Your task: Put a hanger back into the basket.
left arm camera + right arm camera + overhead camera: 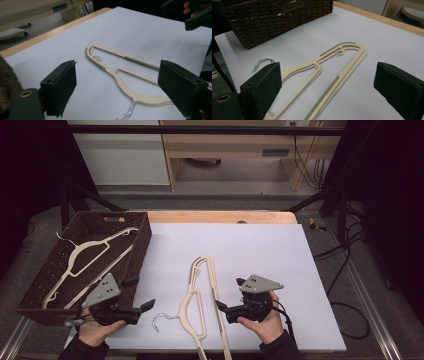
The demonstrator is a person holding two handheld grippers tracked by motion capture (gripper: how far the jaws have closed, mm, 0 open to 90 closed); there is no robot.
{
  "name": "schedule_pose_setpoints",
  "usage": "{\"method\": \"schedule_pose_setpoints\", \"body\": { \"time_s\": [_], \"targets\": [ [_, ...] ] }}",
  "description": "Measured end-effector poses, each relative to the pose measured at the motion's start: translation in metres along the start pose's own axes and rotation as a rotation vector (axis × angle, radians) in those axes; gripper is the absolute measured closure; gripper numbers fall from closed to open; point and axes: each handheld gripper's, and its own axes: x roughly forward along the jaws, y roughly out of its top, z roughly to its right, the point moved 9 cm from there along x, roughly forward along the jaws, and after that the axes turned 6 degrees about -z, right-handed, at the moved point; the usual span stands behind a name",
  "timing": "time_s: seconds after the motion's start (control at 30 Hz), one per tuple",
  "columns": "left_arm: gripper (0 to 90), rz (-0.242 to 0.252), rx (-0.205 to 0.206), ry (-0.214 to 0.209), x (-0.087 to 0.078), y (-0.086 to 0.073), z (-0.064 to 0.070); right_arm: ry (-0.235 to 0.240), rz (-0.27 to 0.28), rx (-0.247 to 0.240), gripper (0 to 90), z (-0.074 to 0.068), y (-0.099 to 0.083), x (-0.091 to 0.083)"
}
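A cream plastic hanger (214, 277) lies flat on the white mat between my two grippers, its metal hook (162, 319) pointing toward the left one. My left gripper (140, 293) is open by the basket's near corner and faces the hanger (113, 71) and its hook (126, 113). My right gripper (229, 294) is open just right of the hanger's long bar. In the right gripper view the hanger (317, 66) lies between the open jaws, with the hook (263, 62) to the left. Neither gripper holds anything. A second cream hanger (95, 252) lies in the wicker basket (141, 247).
The brown wicker basket (282, 17) stands at the mat's left edge. The white mat (260, 250) covers most of the wooden table (220, 216). Cables hang beyond the right edge. Light-coloured cabinets stand behind the table.
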Motion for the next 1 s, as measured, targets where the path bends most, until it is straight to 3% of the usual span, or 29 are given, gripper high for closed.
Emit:
{"method": "schedule_pose_setpoints", "body": {
  "time_s": [0.23,0.37,0.43,0.73,0.93,1.0],
  "targets": [
    [26.4,-0.131,0.059,-0.075,0.033,-0.021,0.019,-0.01,0.012,0.016,7.9,0.007,-0.002,-0.003],
    [30.7,-0.219,0.094,-0.088,0.051,-0.035,0.024,-0.016,0.018,0.021,7.9,0.01,-0.002,-0.006],
    [32.7,-0.262,0.085,-0.109,0.059,-0.043,0.026,-0.019,0.022,0.018,8.0,0.012,-0.002,-0.007],
    [48.5,-0.363,0.112,-0.138,0.084,-0.067,0.027,-0.016,0.025,0.018,8.1,0.012,-0.002,-0.008],
    [59.5,-0.431,0.173,-0.163,0.094,-0.078,0.028,-0.01,0.015,0.009,8.1,0.01,-0.003,-0.005],
    [63.2,-0.43,0.173,-0.164,0.096,-0.079,0.029,-0.011,0.015,0.009,8.2,0.01,-0.003,-0.005]
  ]
}}
